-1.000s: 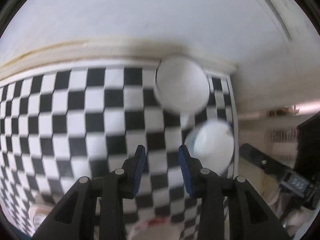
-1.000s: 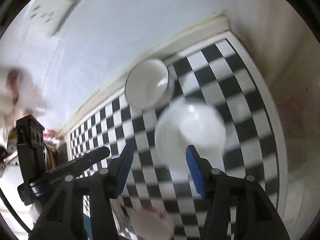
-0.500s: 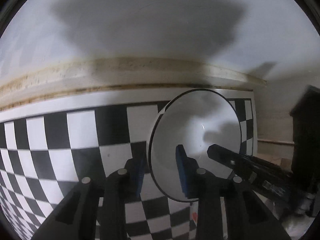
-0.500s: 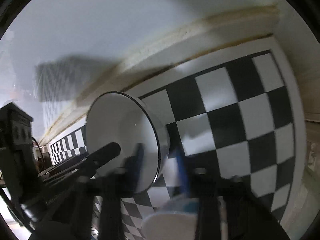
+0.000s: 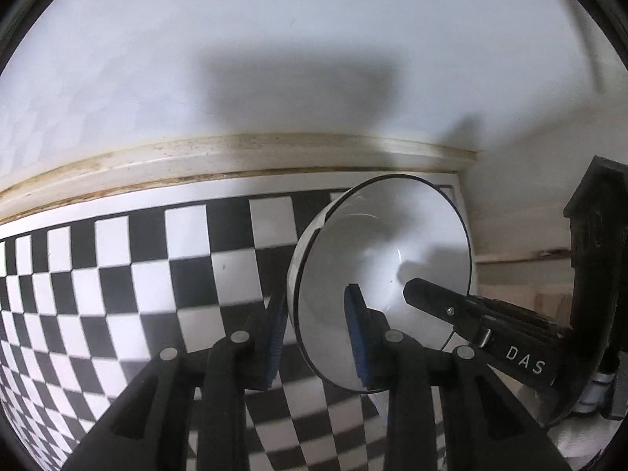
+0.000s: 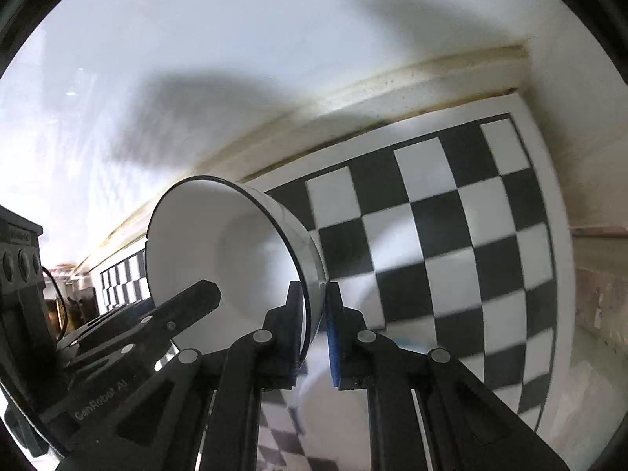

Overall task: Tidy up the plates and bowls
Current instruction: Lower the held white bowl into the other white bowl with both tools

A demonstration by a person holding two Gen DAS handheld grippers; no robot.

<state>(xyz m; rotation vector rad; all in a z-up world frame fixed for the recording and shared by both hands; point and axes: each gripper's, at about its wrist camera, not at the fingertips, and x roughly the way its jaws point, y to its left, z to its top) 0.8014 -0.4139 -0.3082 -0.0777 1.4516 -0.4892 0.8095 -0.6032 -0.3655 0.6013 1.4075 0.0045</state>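
Note:
A white bowl with a thin dark rim (image 5: 388, 251) is held off the checkered cloth, tilted on its side, between both grippers. My left gripper (image 5: 318, 329) is shut on its near-left rim, one blue pad inside and one outside. My right gripper (image 6: 314, 322) is shut on the opposite rim of the same bowl (image 6: 219, 243). Each gripper shows in the other's view, reaching into the bowl. A second white dish (image 6: 345, 404) lies blurred below the right gripper.
A black-and-white checkered cloth (image 5: 129, 259) covers the counter up to a cream backsplash strip (image 5: 235, 157) and white wall. The cloth's right edge (image 6: 557, 274) ends near a side wall. Dark equipment (image 6: 19, 274) stands at the left.
The bowl stood on the cloth a second ago. Both grippers closed on its rim and it now hangs tilted above the cloth, slightly farther from the wall than half a second ago.

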